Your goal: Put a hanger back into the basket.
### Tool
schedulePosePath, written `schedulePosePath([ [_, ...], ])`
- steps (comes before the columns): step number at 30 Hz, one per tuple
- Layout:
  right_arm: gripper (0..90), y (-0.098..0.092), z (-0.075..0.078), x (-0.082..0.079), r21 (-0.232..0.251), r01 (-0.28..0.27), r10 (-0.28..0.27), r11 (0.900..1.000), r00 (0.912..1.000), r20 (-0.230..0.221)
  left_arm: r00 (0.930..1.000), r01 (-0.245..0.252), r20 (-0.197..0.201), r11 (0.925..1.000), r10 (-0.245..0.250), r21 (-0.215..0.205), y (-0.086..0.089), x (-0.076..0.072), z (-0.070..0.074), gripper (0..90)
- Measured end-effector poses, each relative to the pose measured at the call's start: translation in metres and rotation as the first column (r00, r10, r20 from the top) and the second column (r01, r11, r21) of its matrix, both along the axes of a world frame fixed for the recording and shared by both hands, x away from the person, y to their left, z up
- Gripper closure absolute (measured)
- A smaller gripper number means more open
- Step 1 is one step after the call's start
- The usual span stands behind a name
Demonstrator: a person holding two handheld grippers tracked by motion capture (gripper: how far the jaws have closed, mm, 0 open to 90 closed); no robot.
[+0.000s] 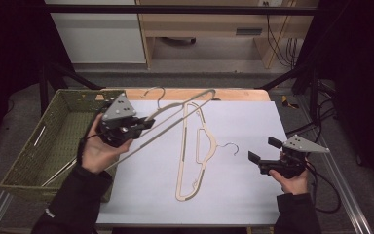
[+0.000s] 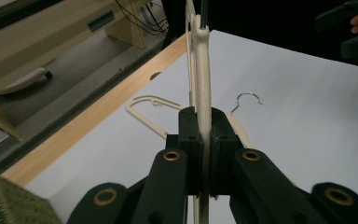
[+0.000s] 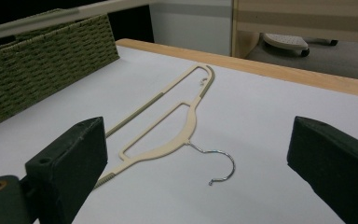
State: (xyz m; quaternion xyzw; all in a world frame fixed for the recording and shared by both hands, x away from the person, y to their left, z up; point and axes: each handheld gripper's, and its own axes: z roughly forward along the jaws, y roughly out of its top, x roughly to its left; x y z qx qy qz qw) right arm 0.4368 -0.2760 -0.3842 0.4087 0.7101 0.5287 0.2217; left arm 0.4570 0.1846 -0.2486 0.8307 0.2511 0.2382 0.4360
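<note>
Meanwhile left gripper (image 1: 147,122) lifts a hanger (image 1: 175,114); right gripper (image 1: 263,150) hovers agape.

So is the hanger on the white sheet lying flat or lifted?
Flat. The hanger rests on the white sheet, hook too; the right gripper is open beside it.

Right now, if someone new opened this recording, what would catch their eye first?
The left gripper holds a cream hanger lifted off the table, shut on its bar, beside the green wicker basket at the left edge. A second hanger lies flat on the white sheet at centre, its metal hook toward the right gripper, which is open with nothing in it.
</note>
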Motion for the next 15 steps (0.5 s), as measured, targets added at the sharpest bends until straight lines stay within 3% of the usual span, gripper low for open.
schedulePosePath([
  [2, 4.9, -0.001, 0.0, 0.0, -0.006, -0.003, 0.003, 1.0, 1.0, 0.003, 0.9999, -0.008, 0.01, 0.9999, 0.008, 0.009, 0.008, 0.0, 0.005, 86.0],
  [3, 3.8, 0.0, 0.0, 0.0, 0.001, 0.005, -0.005, 1.0, 1.0, 0.003, 0.9993, -0.025, 0.027, 0.9997, 0.025, -0.006, 0.024, -0.001, 0.014, 86.0],
  [4, 3.8, 0.0, 0.0, 0.0, 0.001, 0.005, -0.005, 1.0, 1.0, 0.003, 0.9993, -0.025, 0.027, 0.9997, 0.025, -0.006, 0.024, -0.001, 0.014, 86.0],
  [6, 3.5, 0.0, 0.0, 0.0, -0.002, 0.005, -0.005, 1.0, 1.0, 0.004, 0.998, -0.05, 0.039, 0.9987, 0.05, -0.011, 0.046, -0.001, 0.024, 85.9],
  [8, 3.4, -0.001, 0.0, 0.0, -0.009, 0.0, 0.0, 1.0, 1.0, 0.003, 0.9973, -0.059, 0.043, 0.9982, 0.059, -0.013, 0.051, -0.001, 0.025, 86.0],
  [10, 3.2, 0.0, 0.0, 0.0, -0.006, 0.003, -0.003, 1.0, 1.0, 0.003, 0.9941, -0.095, 0.053, 0.9955, 0.095, -0.002, 0.07, -0.001, 0.029, 86.0],
  [14, 3.0, 0.001, 0.0, 0.0, -0.004, 0.005, -0.005, 1.0, 1.0, 0.005, 0.9913, -0.118, 0.059, 0.993, 0.118, -0.006, 0.088, -0.001, 0.029, 85.9],
  [15, 3.0, 0.001, 0.0, 0.0, -0.006, 0.003, -0.003, 1.0, 1.0, 0.002, 0.9894, -0.13, 0.065, 0.9915, 0.13, -0.004, 0.1, 0.0, 0.028, 85.9],
])
